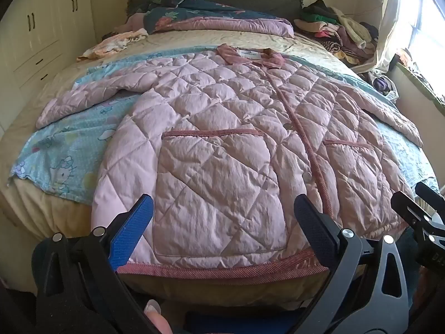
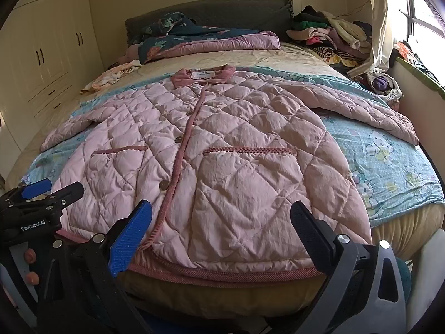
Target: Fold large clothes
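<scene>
A pink quilted jacket (image 1: 222,128) is lying flat and face up on the bed (image 1: 41,217), spread over a light-blue cartoon-print sheet (image 1: 64,150). Its collar is pointing toward the headboard (image 2: 222,11), its hem is resting along the near edge of the mattress, and both sleeves are stretching out to the sides. The front is lying closed along a darker pink trim, with buttons showing beside it, and a patch pocket is sitting on each half.

The left hand-held gripper (image 1: 222,222) is hovering over the left pocket just above the hem, its jaws gaping wide with nothing between them. The right hand-held gripper (image 2: 222,225) is hovering over the other pocket in the same way, spread wide and gripping nothing (each one is showing at the edge of the other's view, so they are working side by side).

Farther back, folded quilts (image 1: 222,22) are lying by the headboard, a heap of mixed clothes (image 2: 331,39) is sitting at the far right corner near the window (image 2: 422,14), and cream wardrobe doors (image 2: 50,44) are lining the left wall.
</scene>
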